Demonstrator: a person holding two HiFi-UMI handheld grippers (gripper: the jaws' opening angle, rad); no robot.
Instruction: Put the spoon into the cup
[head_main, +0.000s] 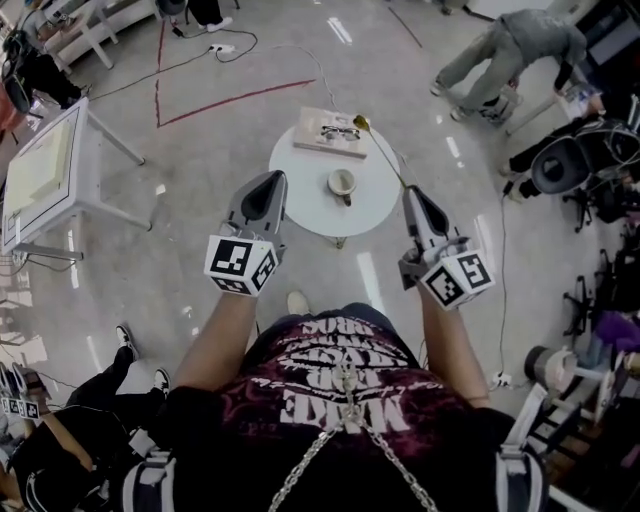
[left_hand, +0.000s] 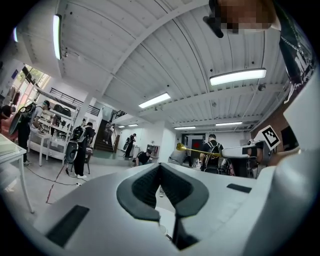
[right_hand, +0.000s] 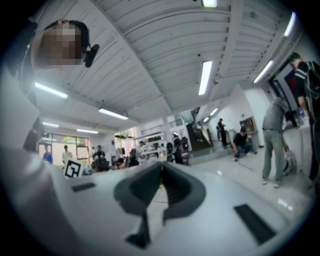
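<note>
The right hand-held gripper (head_main: 412, 193) is clamped on the thin tail of the gold spoon (head_main: 382, 153). Its bowl juts toward upper centre, by the right edge of a book (head_main: 312, 138) bearing glasses (head_main: 340, 131). Gripped that far back, the spoon could swivel, slip, or tip the cup (head_main: 342, 183) at the middle of the small round worktop (head_main: 305, 208). The left hand-held gripper (head_main: 272, 182) is pinched together, empty. Nothing blocks the cup.

A cup (head_main: 342, 184) sat upper centre on a round white table (head_main: 305, 205). Right of it, the right gripper (head_main: 410, 192) held a gold spoon (head_main: 380, 150) slanting up-left.
</note>
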